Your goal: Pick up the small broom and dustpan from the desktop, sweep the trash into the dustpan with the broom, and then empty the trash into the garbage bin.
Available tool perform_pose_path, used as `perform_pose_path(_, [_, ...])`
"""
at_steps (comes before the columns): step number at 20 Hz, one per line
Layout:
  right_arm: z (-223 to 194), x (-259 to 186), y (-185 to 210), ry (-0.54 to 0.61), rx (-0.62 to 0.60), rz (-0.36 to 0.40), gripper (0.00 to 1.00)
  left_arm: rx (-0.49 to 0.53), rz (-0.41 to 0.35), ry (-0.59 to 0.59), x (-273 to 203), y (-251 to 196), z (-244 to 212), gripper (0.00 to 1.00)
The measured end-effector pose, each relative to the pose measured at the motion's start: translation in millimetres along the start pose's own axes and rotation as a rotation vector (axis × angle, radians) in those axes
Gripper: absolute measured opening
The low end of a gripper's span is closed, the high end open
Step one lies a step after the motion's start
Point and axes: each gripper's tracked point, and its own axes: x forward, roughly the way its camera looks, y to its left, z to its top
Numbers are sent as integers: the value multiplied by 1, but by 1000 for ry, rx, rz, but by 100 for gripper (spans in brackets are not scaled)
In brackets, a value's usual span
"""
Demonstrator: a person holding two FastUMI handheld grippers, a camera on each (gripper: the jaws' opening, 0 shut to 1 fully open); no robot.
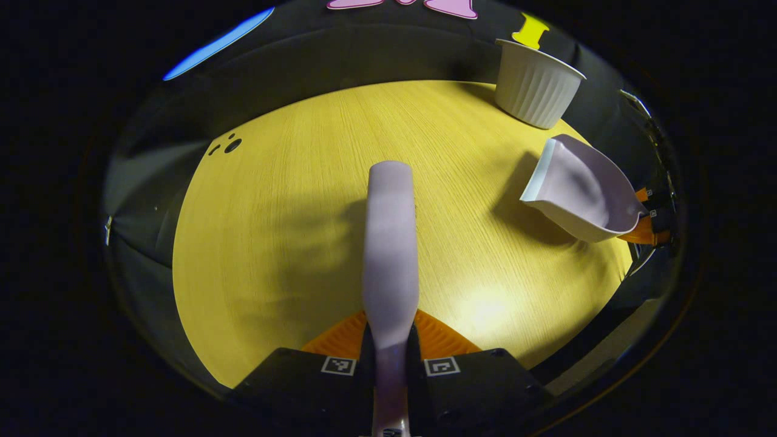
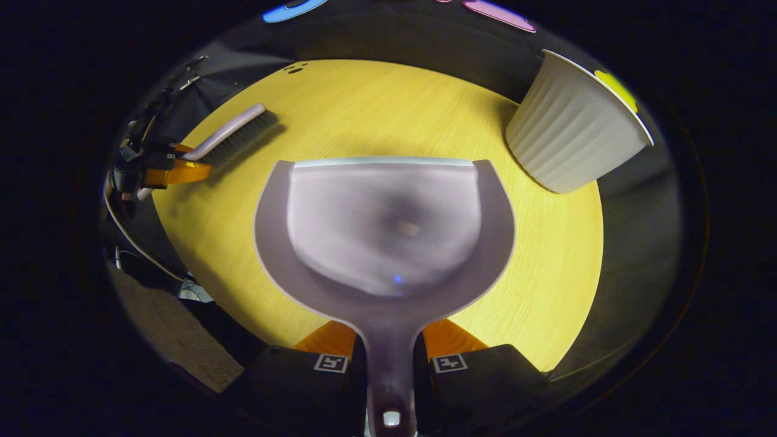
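Your left gripper [image 1: 390, 346] clamps the broom [image 1: 390, 243] handle; your right gripper [image 2: 388, 358] clamps the dustpan [image 2: 385, 224] handle, ribbed garbage bin [image 2: 573, 124] ahead-right.

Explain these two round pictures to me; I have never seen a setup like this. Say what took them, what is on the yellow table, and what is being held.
A person holds a two-finger gripper in each hand, and each carries a fisheye camera looking along its fingers. In the left gripper view, the left gripper grips the small broom by its handle. In the right gripper view, the right gripper grips the dustpan by its handle. On the yellow wooden table stands a ribbed white garbage bin. Something small may lie in the pan; it is too blurred to tell.
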Motion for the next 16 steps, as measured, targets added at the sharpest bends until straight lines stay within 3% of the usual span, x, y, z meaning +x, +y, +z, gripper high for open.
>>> perform_pose_path(1, [-1,3,-1,2,6,-2,38,9,7,-1,1,1,0,26])
perform_pose_path(13, [-14,20,-4,40,3,29,38,62,60,54,1,8,-6,29])
perform_pose_path(16, [-15,15,-1,46,6,39,45,76,74,47,-4,6,-4,31])
